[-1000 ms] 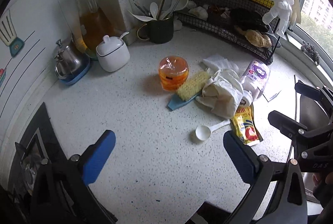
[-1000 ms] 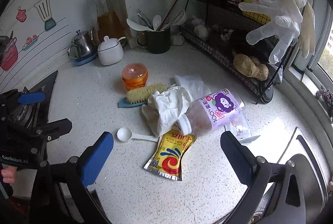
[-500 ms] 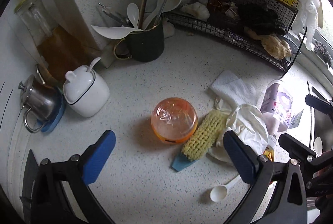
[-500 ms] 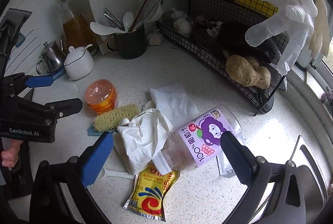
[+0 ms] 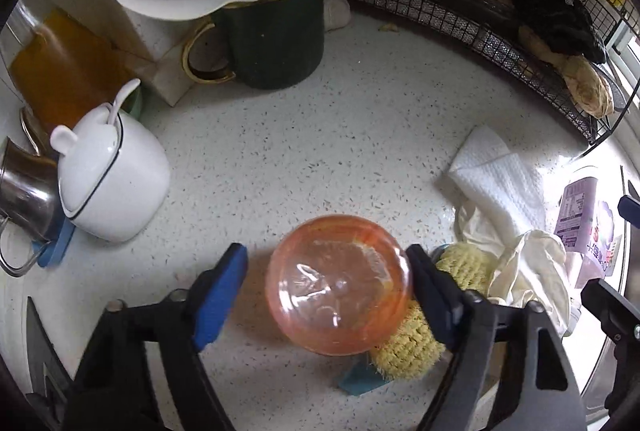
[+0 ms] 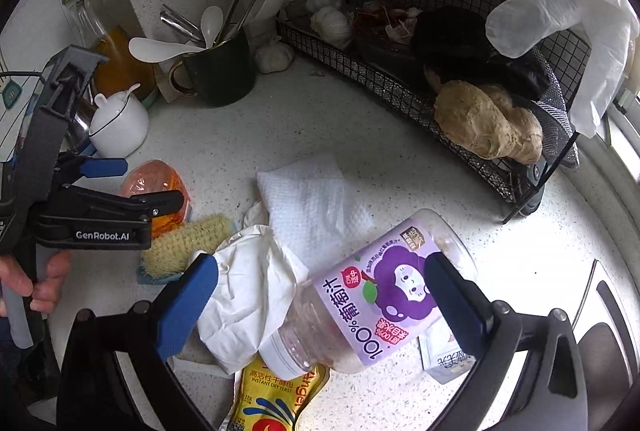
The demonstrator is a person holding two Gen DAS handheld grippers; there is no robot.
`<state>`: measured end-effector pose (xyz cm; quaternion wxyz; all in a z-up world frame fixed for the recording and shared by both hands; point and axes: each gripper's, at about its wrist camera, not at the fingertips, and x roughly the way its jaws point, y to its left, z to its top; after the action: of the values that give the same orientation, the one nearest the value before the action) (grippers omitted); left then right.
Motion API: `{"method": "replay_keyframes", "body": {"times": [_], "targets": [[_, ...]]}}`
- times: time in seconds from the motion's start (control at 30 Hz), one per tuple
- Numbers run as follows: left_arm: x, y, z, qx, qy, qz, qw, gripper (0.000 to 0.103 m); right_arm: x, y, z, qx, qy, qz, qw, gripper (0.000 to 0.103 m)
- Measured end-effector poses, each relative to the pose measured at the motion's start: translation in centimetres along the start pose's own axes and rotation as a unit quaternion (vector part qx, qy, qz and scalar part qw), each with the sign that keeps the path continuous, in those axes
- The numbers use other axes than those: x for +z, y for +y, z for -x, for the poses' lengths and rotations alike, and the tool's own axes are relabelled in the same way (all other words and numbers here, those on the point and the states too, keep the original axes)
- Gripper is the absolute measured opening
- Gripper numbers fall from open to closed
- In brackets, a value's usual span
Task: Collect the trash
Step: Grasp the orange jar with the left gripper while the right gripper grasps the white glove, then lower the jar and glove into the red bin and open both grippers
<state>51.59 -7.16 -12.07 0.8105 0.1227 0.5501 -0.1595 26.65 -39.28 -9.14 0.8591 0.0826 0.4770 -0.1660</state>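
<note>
The left hand-held gripper [image 5: 326, 287] reaches down over the orange plastic cup [image 5: 339, 285] on the speckled desk [image 5: 304, 151]. Its jaws are closing with the cup between them: the right finger sits at the cup's edge, while a gap shows between the blue pad of the left finger and the cup. A yellow scrubbing brush [image 5: 416, 335] lies just beside the cup, partly under the right finger. Behind it are a folded paper towel [image 5: 496, 175] and a crumpled white glove [image 5: 532, 271]. Farther back stand a dark green mug [image 5: 276, 39] full of spoons, a white sugar pot [image 5: 114, 183] and a steel kettle [image 5: 20, 187].

The right hand-held gripper [image 6: 320, 303] hangs spread wide above the pile of trash. Between its fingers lies a juice bottle [image 6: 376, 303] with a purple label, on its side, its white cap toward the camera; the pads do not press on it. The bottle rests against the glove and over a yellow yeast packet [image 6: 276, 399]. A small sachet [image 6: 444, 359] lies by the bottle's other side. To the right a black wire rack [image 6: 400, 91] holds garlic and ginger. A hand [image 6: 32, 283] grips the left tool's handle at the left edge.
</note>
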Motion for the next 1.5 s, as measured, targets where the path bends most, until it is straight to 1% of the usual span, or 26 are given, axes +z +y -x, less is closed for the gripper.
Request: {"method": "replay_keyframes", "body": {"times": [0.13,0.23,0.3,0.4,0.5,0.6,0.63,0.7,0.73,0.77,0.8,0.83,0.87,0.9,0.93,0.97,1.07,1.23,1.3,1.37,1.43,1.5], "targets": [[-0.2,0.2,0.2,0.006,-0.005,-0.007,0.9999,0.064,0.4,0.4,-0.5,0.014,0.0,0.001,1.0,0.102],[-0.6,0.5,1.0,0.006,-0.014,-0.001,0.9999,0.064,0.7,1.2,-0.7,0.03,0.0,0.003,1.0,0.102],[-1.1,1.0,1.9,0.004,-0.02,0.008,0.9998,0.064,0.7,2.0,-0.3,0.044,-0.004,0.017,0.999,0.102],[-2.1,1.5,3.3,0.007,-0.03,0.016,0.9994,0.064,0.5,3.7,0.0,0.06,-0.006,0.054,0.997,0.102],[-3.4,1.9,4.6,0.011,-0.035,0.022,0.9991,0.064,0.0,5.0,-0.7,0.052,0.01,0.089,0.995,0.102],[-5.3,2.0,5.5,0.013,-0.034,0.033,0.9988,0.064,-0.4,5.7,-1.4,0.059,0.027,0.105,0.992,0.102],[-6.0,2.1,5.7,0.012,-0.032,0.039,0.9987,0.064,-0.6,5.8,-1.7,0.055,0.033,0.11,0.992,0.102],[-7.3,2.0,5.8,0.014,-0.026,0.048,0.9984,0.064,-0.9,6.0,-2.5,0.053,0.05,0.119,0.99,0.093],[-7.9,2.0,5.9,0.017,-0.023,0.052,0.9982,0.064,-1.1,6.0,-3.1,0.057,0.065,0.123,0.989,0.085],[-8.6,2.0,6.0,0.02,-0.021,0.056,0.998,0.064,-1.3,6.1,-3.5,0.063,0.076,0.127,0.987,0.072],[-9.2,1.9,6.1,0.023,-0.019,0.061,0.9977,0.064,-1.6,6.1,-3.7,0.06,0.079,0.131,0.986,0.063],[-9.9,1.9,6.4,0.028,-0.019,0.066,0.9973,0.064,-1.9,6.2,-3.9,0.047,0.08,0.139,0.986,0.047],[-10.5,1.9,6.6,0.033,-0.019,0.07,0.9968,0.064,-2.1,6.3,-3.9,0.041,0.076,0.146,0.986,0.027],[-11.1,1.9,7.0,0.036,-0.02,0.076,0.9962,0.064,-2.3,6.4,-3.7,0.043,0.069,0.15,0.985,0.018],[-11.5,1.8,7.2,0.038,-0.021,0.082,0.9956,0.064,-2.5,6.4,-3.2,0.046,0.057,0.154,0.985,0.014],[-12.1,1.7,7.5,0.039,-0.024,0.089,0.9949,0.064,-2.7,6.5,-2.5,0.056,0.044,0.158,0.985,0.011],[-13.8,1.4,8.3,0.051,-0.025,0.104,0.993,0.064,-3.4,6.4,-1.0,0.093,0.025,0.166,0.981,0.005],[-16.1,0.3,10.4,0.073,-0.034,0.121,0.9894,0.064,-4.9,6.3,1.9,0.143,-0.005,0.16,0.977,0.003],[-17.2,-0.1,11.3,0.079,-0.038,0.123,0.9885,0.064,-5.5,6.9,3.0,0.153,-0.012,0.166,0.974,0.003],[-18.3,-0.5,12.2,0.078,-0.042,0.127,0.9879,0.064,-6.3,7.4,4.4,0.16,-0.024,0.176,0.971,0.003],[-19.4,-1.0,12.9,0.076,-0.046,0.128,0.9878,0.064,-6.8,7.8,5.5,0.18,-0.038,0.175,0.967,0.003],[-20.5,-1.5,13.7,0.071,-0.05,0.125,0.9883,0.064,-7.6,8.1,6.8,0.183,-0.048,0.175,0.966,0.003]]}}
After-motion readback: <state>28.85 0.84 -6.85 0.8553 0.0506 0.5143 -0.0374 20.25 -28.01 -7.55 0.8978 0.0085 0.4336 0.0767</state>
